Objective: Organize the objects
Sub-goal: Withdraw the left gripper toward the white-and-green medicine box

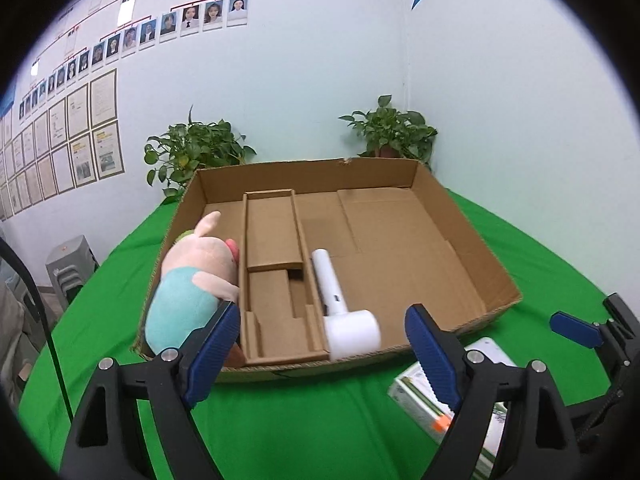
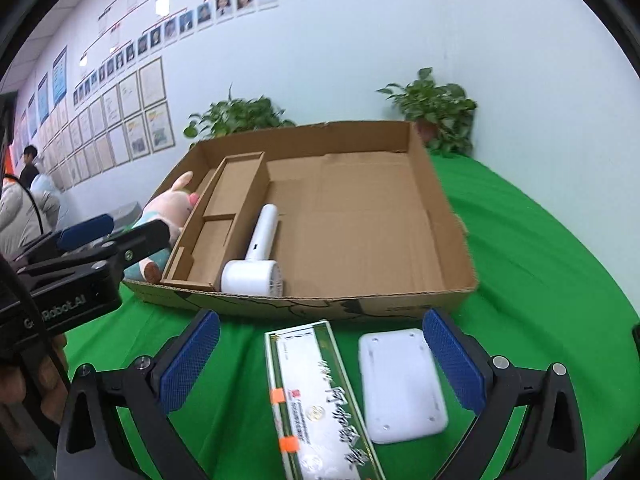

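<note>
A shallow cardboard box (image 1: 472,248) (image 2: 448,240) sits on the green table. In its left compartment lies a pink and teal plush pig (image 1: 192,280) (image 2: 170,208). A white hair dryer (image 1: 340,308) (image 2: 256,256) lies beside the cardboard divider insert (image 1: 272,248). In front of the box lie a long green-and-white packet (image 2: 316,396) (image 1: 420,392) and a flat white device (image 2: 400,380). My left gripper (image 1: 320,352) is open and empty above the box's near edge. My right gripper (image 2: 320,364) is open and empty, above the packet and the device.
The green table (image 2: 540,260) runs to the right of the box. Two potted plants (image 1: 192,152) (image 1: 396,132) stand behind the box against the wall. The left gripper's body (image 2: 72,276) is at the left of the right wrist view. Stacked stools (image 1: 68,268) stand left.
</note>
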